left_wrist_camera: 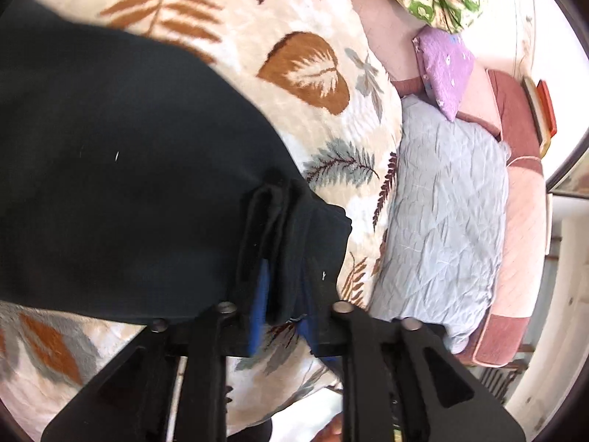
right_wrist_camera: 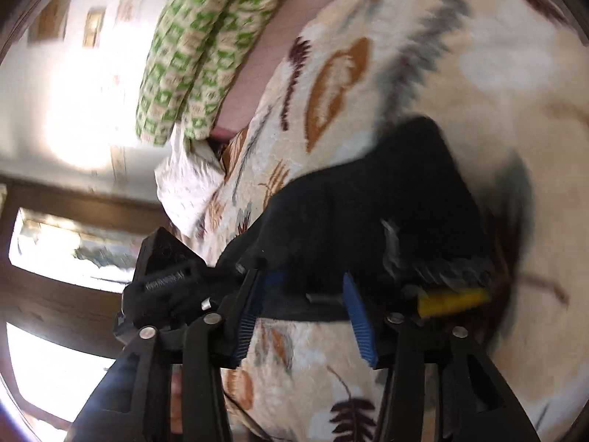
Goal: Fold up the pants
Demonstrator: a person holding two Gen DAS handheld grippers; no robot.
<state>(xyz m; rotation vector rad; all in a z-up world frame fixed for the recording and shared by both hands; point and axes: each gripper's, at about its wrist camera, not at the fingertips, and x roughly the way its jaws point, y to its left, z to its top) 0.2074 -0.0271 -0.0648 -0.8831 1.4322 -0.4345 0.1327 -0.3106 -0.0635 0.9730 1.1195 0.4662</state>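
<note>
Black frames, blue-padded fingers [right_wrist_camera: 359, 316], silver screws.

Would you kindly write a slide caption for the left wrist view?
Left gripper pinches a bunched edge of the dark pants over a leaf-print blanket on the bed.

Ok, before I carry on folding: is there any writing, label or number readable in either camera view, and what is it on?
None can be read.
Raised lettering on the black gripper part in the right wrist view: too blurred to read.
Books at the bed's edge in the left wrist view: too small, no text legible.
The black pants, the leaf-pattern blanket and the pillows show no writing.
</note>
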